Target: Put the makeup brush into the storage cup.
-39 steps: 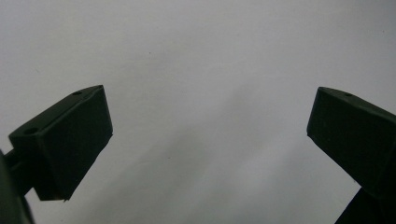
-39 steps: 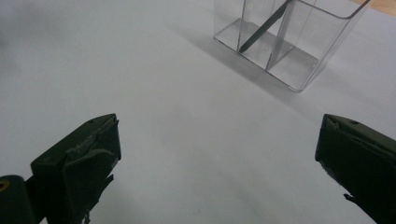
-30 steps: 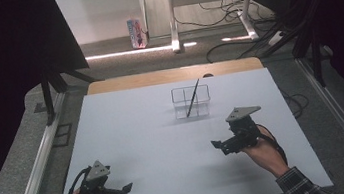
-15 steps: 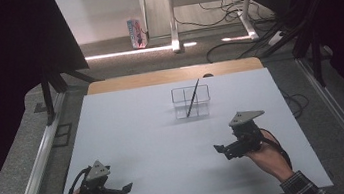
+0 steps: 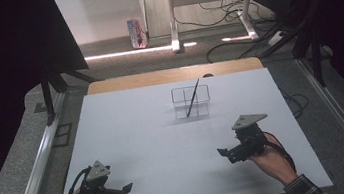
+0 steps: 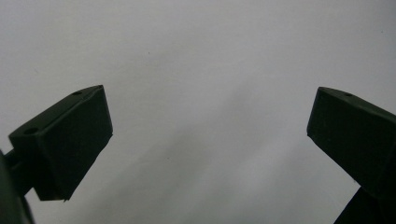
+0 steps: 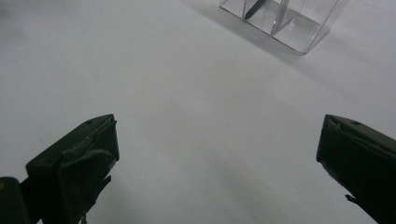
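clear divided holder (image 5: 191, 102) stands upright on the desk (image 5: 140, 136), toward its far edge | black pen (image 5: 192, 97) leans in it, tip down, top over its rim | right tongs (image 5: 223, 152) nearer than holder, apart, empty | left tongs (image 5: 127, 188) well left of holder at near edge, apart | bare desk between

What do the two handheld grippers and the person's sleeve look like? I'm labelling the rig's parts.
Both the left gripper and the right gripper are black, each with two blocky black jaws, a grey three-cornered plate on top and a black cable trailing back. The right forearm wears a dark plaid sleeve.
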`<state>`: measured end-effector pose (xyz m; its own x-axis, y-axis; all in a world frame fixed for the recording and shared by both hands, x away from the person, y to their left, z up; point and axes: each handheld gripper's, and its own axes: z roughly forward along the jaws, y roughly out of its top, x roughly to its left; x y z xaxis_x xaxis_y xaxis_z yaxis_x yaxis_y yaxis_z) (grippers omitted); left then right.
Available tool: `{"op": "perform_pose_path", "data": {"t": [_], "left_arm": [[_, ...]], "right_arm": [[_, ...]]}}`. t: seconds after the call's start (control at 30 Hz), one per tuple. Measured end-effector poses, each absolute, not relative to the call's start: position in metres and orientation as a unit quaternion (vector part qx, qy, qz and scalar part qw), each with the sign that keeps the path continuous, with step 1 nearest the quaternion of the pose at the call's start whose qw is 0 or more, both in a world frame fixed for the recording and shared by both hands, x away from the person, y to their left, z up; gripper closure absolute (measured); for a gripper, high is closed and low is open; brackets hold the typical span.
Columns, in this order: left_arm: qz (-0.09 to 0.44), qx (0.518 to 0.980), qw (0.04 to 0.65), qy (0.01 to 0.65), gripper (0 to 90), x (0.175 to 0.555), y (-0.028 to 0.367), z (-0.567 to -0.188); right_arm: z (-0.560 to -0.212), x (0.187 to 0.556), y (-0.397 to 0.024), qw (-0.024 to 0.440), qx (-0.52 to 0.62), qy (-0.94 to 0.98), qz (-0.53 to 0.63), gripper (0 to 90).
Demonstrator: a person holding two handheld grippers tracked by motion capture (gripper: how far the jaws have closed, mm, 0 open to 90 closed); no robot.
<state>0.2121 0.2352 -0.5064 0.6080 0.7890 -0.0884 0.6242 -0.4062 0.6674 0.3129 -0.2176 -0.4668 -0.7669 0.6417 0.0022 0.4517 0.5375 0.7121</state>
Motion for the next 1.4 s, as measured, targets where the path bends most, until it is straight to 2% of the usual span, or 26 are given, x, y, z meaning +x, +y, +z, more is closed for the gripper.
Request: {"op": "perform_pose_path", "data": {"t": [1.4], "left_arm": [[0.12,0.829,0.34,0.427,0.8,0.212,0.235,-0.507]], "right_arm": [[-0.465,0.285,-0.254,0.15,0.342,0.859,0.349,0.0]]}}
